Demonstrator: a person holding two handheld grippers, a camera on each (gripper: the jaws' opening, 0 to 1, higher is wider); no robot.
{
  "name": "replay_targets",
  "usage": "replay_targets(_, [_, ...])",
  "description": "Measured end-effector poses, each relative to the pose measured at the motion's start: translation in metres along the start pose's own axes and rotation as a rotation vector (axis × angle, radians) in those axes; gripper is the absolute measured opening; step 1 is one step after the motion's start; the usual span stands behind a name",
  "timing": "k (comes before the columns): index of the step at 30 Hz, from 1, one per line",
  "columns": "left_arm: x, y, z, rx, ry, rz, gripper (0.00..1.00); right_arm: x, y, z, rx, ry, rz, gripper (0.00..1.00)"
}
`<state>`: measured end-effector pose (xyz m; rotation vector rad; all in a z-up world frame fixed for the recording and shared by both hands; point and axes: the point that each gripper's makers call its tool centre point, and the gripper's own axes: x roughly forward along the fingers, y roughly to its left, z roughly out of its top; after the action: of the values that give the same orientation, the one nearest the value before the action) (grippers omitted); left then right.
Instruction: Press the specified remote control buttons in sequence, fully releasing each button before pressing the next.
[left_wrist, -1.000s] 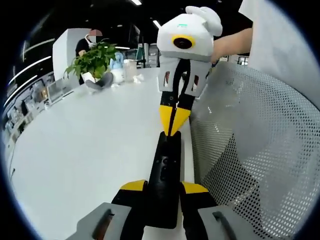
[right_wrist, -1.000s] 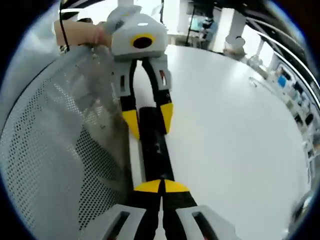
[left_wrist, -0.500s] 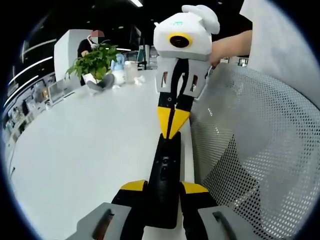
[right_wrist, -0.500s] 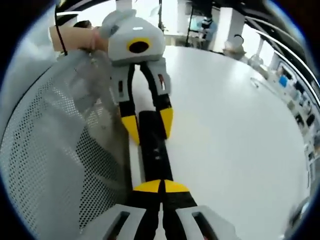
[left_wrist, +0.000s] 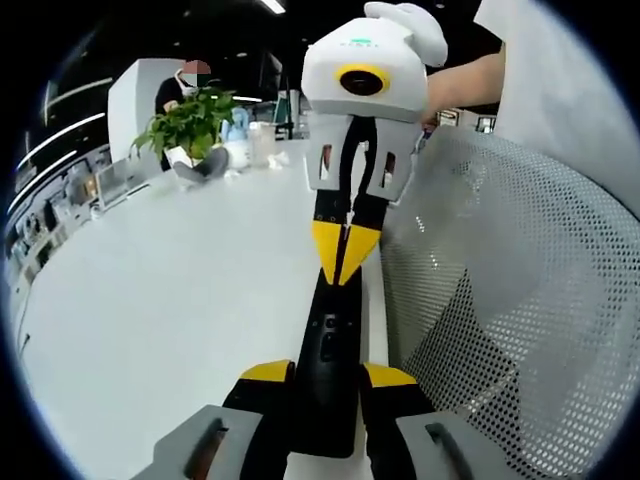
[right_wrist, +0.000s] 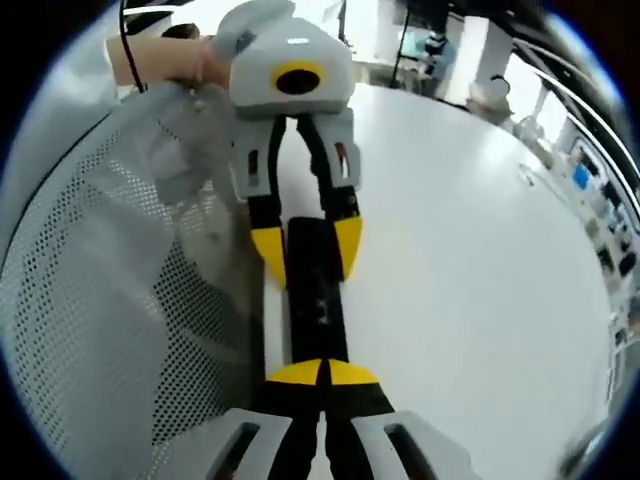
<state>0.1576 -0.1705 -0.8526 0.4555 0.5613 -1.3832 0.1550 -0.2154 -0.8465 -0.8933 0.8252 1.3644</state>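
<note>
Remote control (left_wrist: 325, 372) clamped in left gripper (left_wrist: 328, 377) — right gripper (right_wrist: 322, 372) tips together.

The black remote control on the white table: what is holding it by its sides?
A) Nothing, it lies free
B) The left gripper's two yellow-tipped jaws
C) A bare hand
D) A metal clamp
B: in the left gripper view the left gripper has one yellow-tipped jaw on each side of the remote control.
</note>
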Motion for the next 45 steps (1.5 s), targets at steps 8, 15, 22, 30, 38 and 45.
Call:
replay_targets(8, [0.0005,0.0001,0.0010,-0.004,0.013,0.001,0.27,0.0012,0.0014,-0.0005,-0.092,0.071,0.010,0.00])
replay_targets(15, [0.0019,-0.0023,0.0030,0.037,0.044,-0.006,0.26,0.0008,0.0006,-0.0008,-0.078,0.069,0.008,0.00])
replay_targets(22, [0.0006,-0.0015,0.0026,0.000,0.041,-0.010,0.25,0.0004,0.0003,-0.0001,-0.027,0.008,0.011,0.00])
replay_targets(30, [0.0011,-0.0021,0.0009,0.037,0.037,-0.009,0.25,-0.0022,-0.0004,0.0008,0.138,-0.092,0.049,0.00])
replay_targets(38, [0.0010,-0.0020,0.0007,0.036,0.034,-0.010,0.25,-0.0003,0.0000,0.0061,0.114,-0.108,0.030,0.01])
replay_targets(45, [0.0009,-0.0020,0.0007,0.033,0.033,-0.009,0.25,0.0010,0.0019,0.0069,0.071,-0.080,0.048,0.03])
